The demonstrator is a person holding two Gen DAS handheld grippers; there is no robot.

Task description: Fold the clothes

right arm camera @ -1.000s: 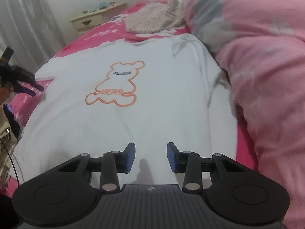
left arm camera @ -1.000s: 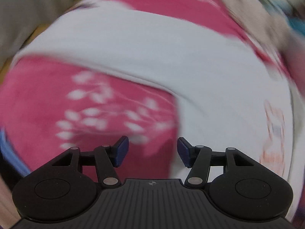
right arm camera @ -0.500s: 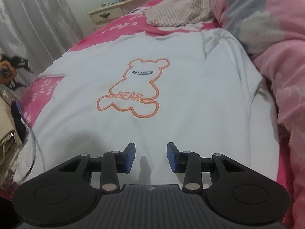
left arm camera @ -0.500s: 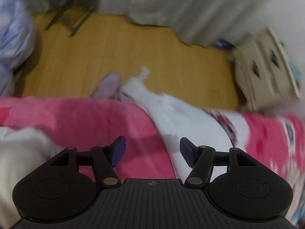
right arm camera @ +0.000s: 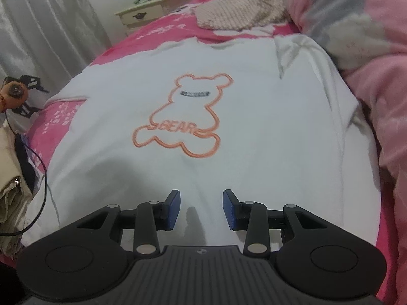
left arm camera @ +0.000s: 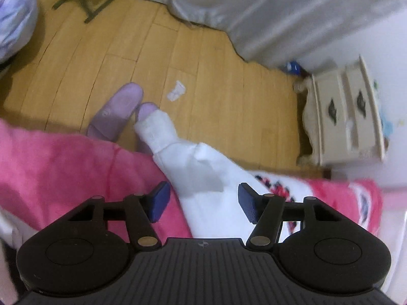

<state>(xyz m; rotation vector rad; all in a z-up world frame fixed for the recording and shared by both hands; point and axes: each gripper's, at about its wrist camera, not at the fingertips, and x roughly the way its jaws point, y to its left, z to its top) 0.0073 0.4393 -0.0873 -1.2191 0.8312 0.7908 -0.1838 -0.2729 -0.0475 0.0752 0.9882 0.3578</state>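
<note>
Pink bed (right arm camera: pixel 157 29) with a white BEAR sweatshirt (right arm camera: pixel 254 132) spread flat across it, and its sleeve (left arm camera: pixel 183 157) hangs off the bed edge, running from lower centre up-left toward the floor (left arm camera: pixel 216 81) in the left wrist view. The left gripper (left arm camera: pixel 203 204) is pitched down right over that sleeve, cloth between the jaws, which are closing but not pinching yet. So I'd say it's the nearer one, while the right gripper (right arm camera: pixel 201 209) hovers part-open and empty over the hem at lower centre.
</note>
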